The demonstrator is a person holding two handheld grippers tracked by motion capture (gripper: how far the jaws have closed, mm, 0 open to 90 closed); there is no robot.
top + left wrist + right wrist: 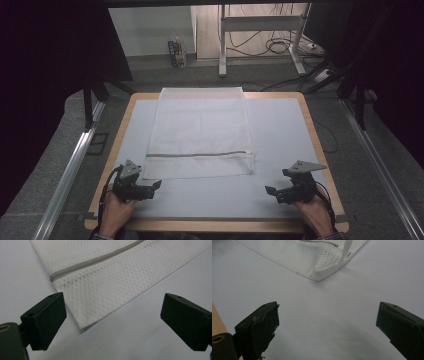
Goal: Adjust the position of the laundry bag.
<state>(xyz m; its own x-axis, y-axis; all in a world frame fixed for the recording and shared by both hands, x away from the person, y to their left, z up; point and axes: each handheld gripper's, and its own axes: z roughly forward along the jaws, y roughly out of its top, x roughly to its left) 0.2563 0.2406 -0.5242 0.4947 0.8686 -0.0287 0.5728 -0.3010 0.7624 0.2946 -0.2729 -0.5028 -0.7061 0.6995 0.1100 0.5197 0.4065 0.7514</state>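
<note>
A white mesh laundry bag (200,131) lies flat in the middle of the table, with a grey zipper (197,154) running across near its front end. My left gripper (152,187) rests near the front left of the table, open and empty, just short of the bag's near left corner (82,325). My right gripper (272,192) sits at the front right, open and empty, a short way from the bag's near right corner (317,277). In the left gripper view the mesh (120,277) lies between and beyond the jaws.
A pale grey mat (280,130) covers the wooden table (312,135). Metal rails (70,170) run along both sides. Behind the table stand a desk frame (260,35), cables on the floor and a small bottle crate (176,52).
</note>
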